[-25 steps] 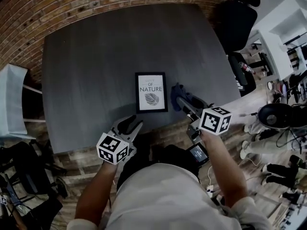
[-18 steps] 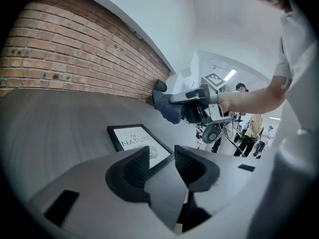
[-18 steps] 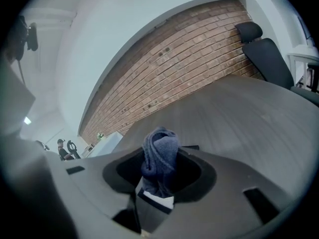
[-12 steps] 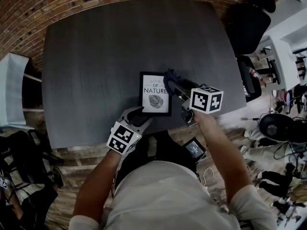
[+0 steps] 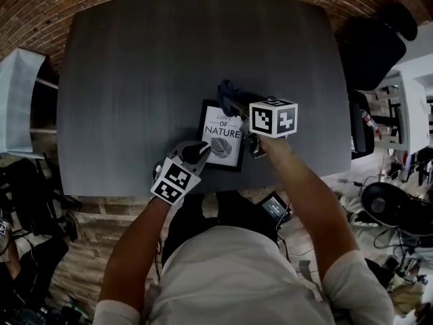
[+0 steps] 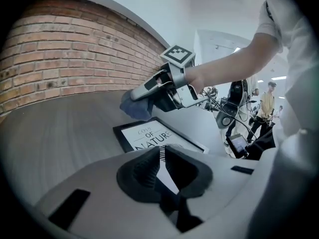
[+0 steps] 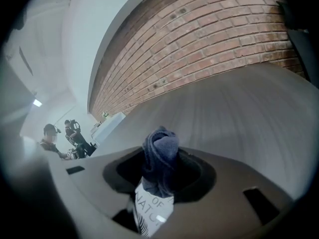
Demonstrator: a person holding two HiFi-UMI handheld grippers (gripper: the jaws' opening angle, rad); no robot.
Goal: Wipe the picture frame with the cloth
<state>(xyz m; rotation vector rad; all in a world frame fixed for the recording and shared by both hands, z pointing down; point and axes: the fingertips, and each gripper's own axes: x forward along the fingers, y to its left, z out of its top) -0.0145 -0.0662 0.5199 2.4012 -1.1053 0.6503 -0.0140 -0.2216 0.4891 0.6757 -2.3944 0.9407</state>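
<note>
A black picture frame (image 5: 222, 135) with a white leaf print lies flat on the dark table (image 5: 135, 80), close to its near edge. My right gripper (image 5: 230, 100) is shut on a bunched dark blue cloth (image 5: 224, 90), which hangs over the frame's far edge. The right gripper view shows the cloth (image 7: 159, 156) filling the jaws, with the print (image 7: 152, 208) below. My left gripper (image 5: 198, 152) sits over the frame's near left corner. Its jaws have just been closing and now stand almost together (image 6: 162, 157). Nothing shows between the pads; the frame (image 6: 144, 136) lies just beyond them.
A black office chair (image 5: 372, 46) stands beyond the table's right side, and a white cabinet (image 5: 20, 100) stands at its left. A brick wall (image 6: 60, 59) runs behind the table. Desks, cables and people (image 7: 50, 138) fill the room's edges.
Both grippers moved forward over the table. The right carried the cloth left to the frame's far edge. The left reached the frame's near left corner, and its jaws came together.
</note>
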